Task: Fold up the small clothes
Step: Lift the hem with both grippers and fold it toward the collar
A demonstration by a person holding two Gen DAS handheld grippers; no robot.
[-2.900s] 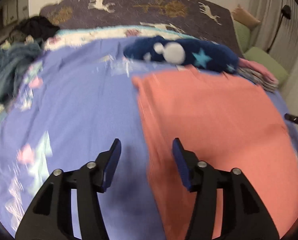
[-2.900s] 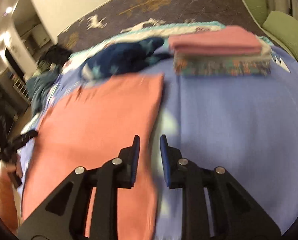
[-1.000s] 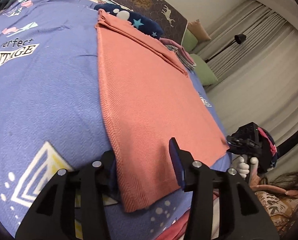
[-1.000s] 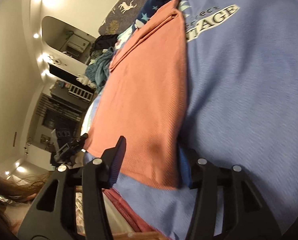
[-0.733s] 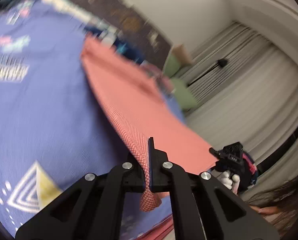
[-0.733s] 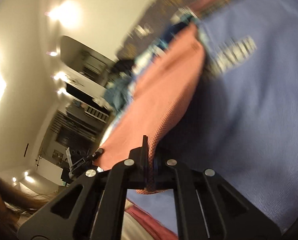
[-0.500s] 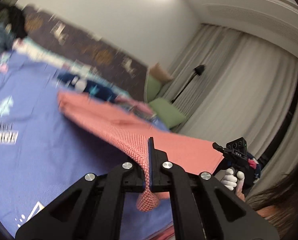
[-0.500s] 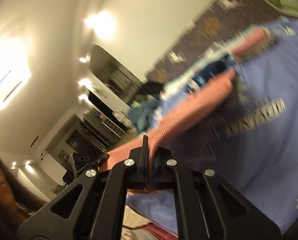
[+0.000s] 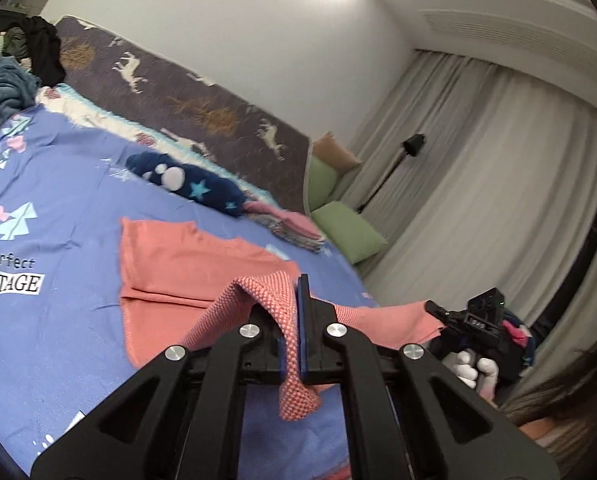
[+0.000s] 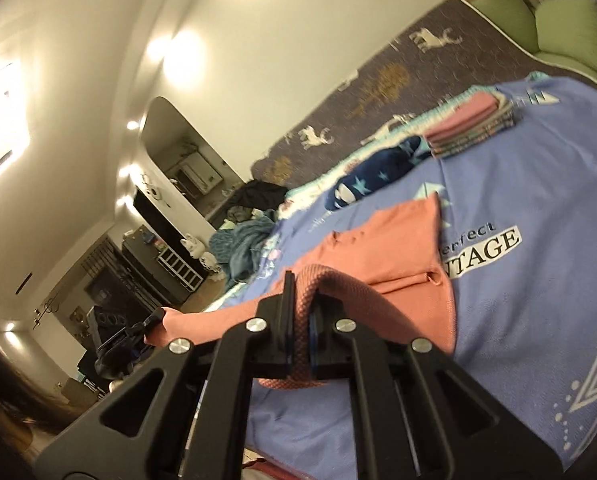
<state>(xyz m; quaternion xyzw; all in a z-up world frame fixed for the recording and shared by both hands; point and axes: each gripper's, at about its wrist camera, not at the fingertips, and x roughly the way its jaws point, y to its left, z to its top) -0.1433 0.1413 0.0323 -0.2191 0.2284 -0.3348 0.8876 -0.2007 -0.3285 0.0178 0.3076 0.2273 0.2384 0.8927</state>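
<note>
My left hand-held gripper and right hand-held gripper each clamp a near corner of the salmon cloth, lifted above the blue bedspread; its far end lies on the bed.

Cloth on bedspread; plush behind it, folded stack right of plush.

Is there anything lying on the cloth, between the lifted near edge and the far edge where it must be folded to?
Nothing visible does. Both the left gripper and the right gripper are shut on the cloth, whose far part lies bare. The star-patterned plush lies beyond it, apart.
</note>
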